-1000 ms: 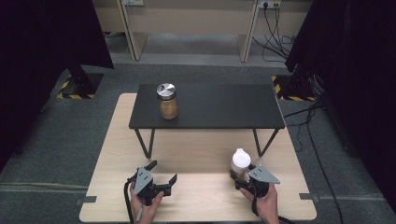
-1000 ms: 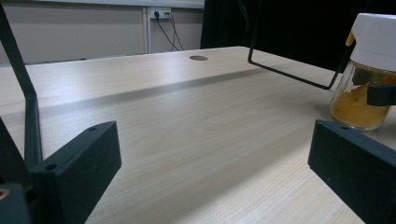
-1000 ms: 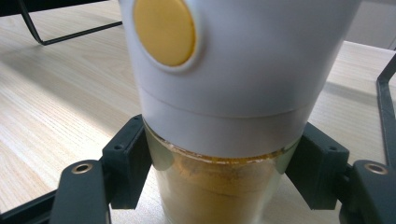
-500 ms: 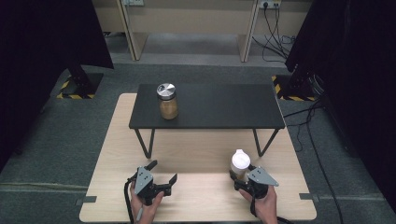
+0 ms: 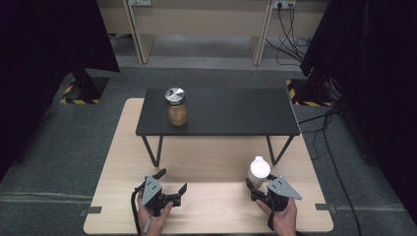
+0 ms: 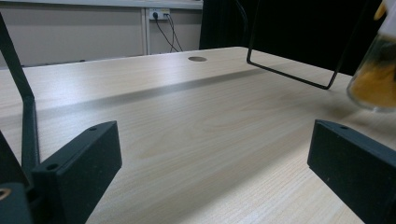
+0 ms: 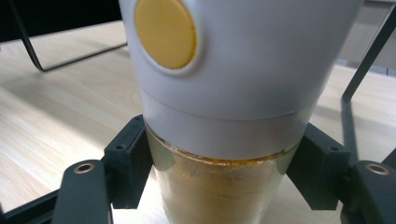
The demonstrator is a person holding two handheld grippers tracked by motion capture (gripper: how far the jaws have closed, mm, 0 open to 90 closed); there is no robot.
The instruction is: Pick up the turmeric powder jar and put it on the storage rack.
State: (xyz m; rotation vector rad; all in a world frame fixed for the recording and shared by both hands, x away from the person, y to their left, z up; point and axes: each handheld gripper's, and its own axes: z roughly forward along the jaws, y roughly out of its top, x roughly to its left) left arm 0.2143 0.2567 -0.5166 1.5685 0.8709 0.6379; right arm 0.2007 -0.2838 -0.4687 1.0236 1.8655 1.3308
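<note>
A glass jar with a white lid (image 5: 259,169) stands on the light wooden table (image 5: 211,162) at the front right. My right gripper (image 5: 259,182) is shut on it. In the right gripper view the jar (image 7: 224,93) is very close, with a yellow button on its lid and yellow powder inside, and both jaws press its glass sides. My left gripper (image 5: 172,181) rests at the front left, open with nothing between its jaws (image 6: 215,154). The same jar (image 6: 376,70) appears at the right edge of the left gripper view. A second jar with a silver lid (image 5: 176,105) stands on the black side table (image 5: 231,110).
The black side table stands on thin wire legs (image 5: 152,147) across the far half of the wooden table. Dark curtains hang at both sides. Cables (image 5: 290,19) lie on the floor behind.
</note>
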